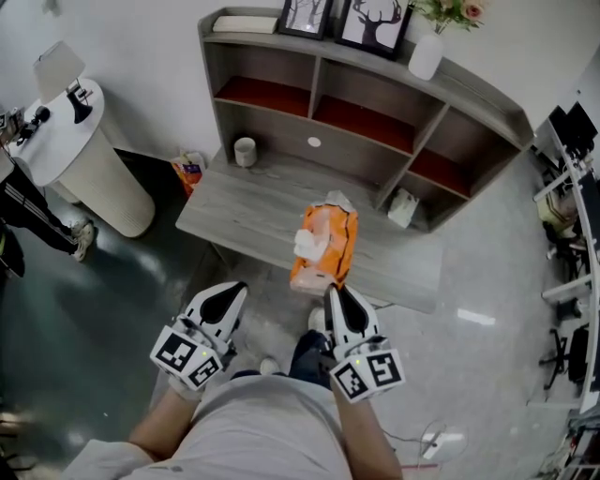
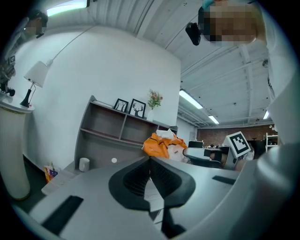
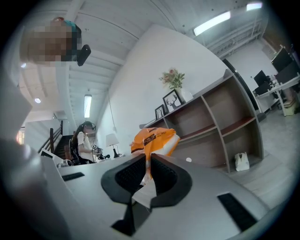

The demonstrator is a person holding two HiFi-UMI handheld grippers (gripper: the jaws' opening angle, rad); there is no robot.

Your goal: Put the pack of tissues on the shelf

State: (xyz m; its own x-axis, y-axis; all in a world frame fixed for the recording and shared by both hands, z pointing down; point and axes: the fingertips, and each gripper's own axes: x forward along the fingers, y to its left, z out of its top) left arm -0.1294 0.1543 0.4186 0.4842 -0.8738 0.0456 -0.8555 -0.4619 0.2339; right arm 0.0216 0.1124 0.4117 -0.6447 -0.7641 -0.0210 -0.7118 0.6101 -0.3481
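Observation:
The orange pack of tissues [image 1: 325,246] hangs over the grey desk [image 1: 246,214], white tissue poking from its top. My right gripper [image 1: 330,292] is shut on the pack's near edge; in the right gripper view the pack [image 3: 152,140] rises from between the closed jaws of that gripper [image 3: 149,159]. My left gripper [image 1: 239,289] is shut and empty, off to the left of the pack and apart from it. In the left gripper view its jaws [image 2: 150,159] meet, with the pack [image 2: 161,144] beyond them. The grey shelf [image 1: 319,86] stands at the desk's far side.
A white cup [image 1: 245,151] and a small white box [image 1: 403,208] sit on the desk by the shelf. Framed pictures [image 1: 375,23] and a white vase [image 1: 425,56] top the shelf. A round white stand with a lamp [image 1: 56,141] is at left, an orange bag [image 1: 190,172] on the floor.

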